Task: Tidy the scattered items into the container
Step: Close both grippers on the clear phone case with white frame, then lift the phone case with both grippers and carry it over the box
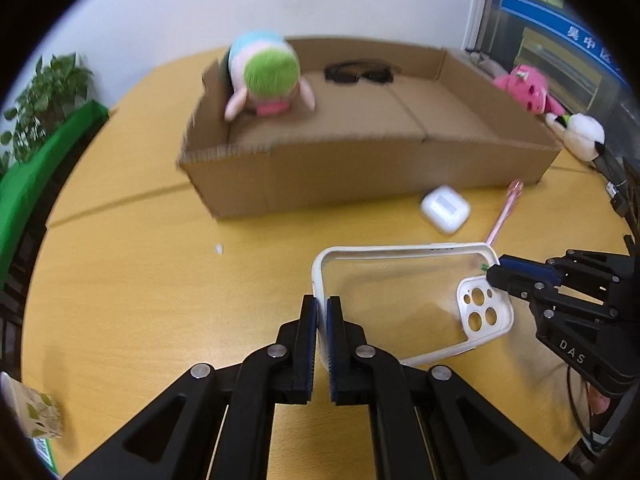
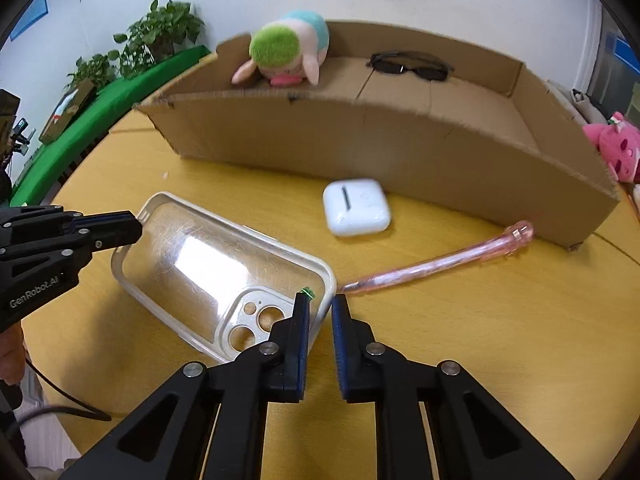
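A clear phone case (image 1: 400, 296) with a white rim is held between both grippers above the yellow table. My left gripper (image 1: 322, 308) is shut on its short rim. My right gripper (image 2: 321, 306) is shut on the rim at the camera-hole end (image 2: 256, 322). A white earbud case (image 2: 356, 206) and a pink pen (image 2: 436, 260) lie on the table in front of the cardboard box (image 2: 360, 136). The box holds a green-headed plush (image 2: 286, 54) and black sunglasses (image 2: 408, 65).
A pink plush (image 1: 526, 88) and a white plush (image 1: 582, 136) sit to the right of the box. Potted plants (image 2: 156, 36) and a green ledge (image 1: 36, 168) stand at the left. A small carton (image 1: 36, 412) is at the near left edge.
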{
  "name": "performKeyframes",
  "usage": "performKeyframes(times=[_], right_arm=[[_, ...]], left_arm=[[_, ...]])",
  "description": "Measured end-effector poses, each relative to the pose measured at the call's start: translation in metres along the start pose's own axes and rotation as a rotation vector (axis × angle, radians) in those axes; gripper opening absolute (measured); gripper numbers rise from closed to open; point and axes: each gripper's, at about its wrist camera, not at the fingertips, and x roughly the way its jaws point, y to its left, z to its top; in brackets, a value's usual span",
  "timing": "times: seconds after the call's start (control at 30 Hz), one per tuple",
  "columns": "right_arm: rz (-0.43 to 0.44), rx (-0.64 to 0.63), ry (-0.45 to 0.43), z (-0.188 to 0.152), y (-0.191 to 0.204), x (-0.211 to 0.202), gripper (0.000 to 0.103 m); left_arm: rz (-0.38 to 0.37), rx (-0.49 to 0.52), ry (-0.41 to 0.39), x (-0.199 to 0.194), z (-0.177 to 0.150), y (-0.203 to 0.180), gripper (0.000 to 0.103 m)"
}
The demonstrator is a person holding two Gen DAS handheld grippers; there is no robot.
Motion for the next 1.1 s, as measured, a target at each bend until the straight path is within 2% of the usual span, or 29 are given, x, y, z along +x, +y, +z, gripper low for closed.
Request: performKeyframes(times=[0.17,0.33,0.53,0.67,0.87,1.1], right_arm=[[-0.002,0.025,-0.095,0.015,-0.013,-0.034,0.011],[-0.027,0.024,-0.197,0.038,-0.025,-0.072,0.011],[-0.079,-0.009,-0.294,0.083,-0.052,-0.106,0.011],[-0.109,-0.048,-0.347,0.13,-0.071,-0.126,0.01],[-0.1,-0.087,-0.37,0.198,-0.094,-0.136,0.01],[-0.075,-0.073,-0.301,0.263,-0.122,-0.092,0.01]], left_arm=[[-0.025,-0.002,-0.067,-0.023,0.019,-0.007,0.004],[-0.036,0.011,-0.155,-0.046,0.051,-0.021,0.004],[-0.051,0.043,-0.265,-0.066,0.108,-0.039,0.005],[-0.078,0.041,-0.322,-0.074,0.152,-0.041,0.005],[-0.047,0.05,-0.359,-0.07,0.212,-0.039,0.005],[-0.043,0.058,-0.299,-0.025,0.273,-0.029,0.005]])
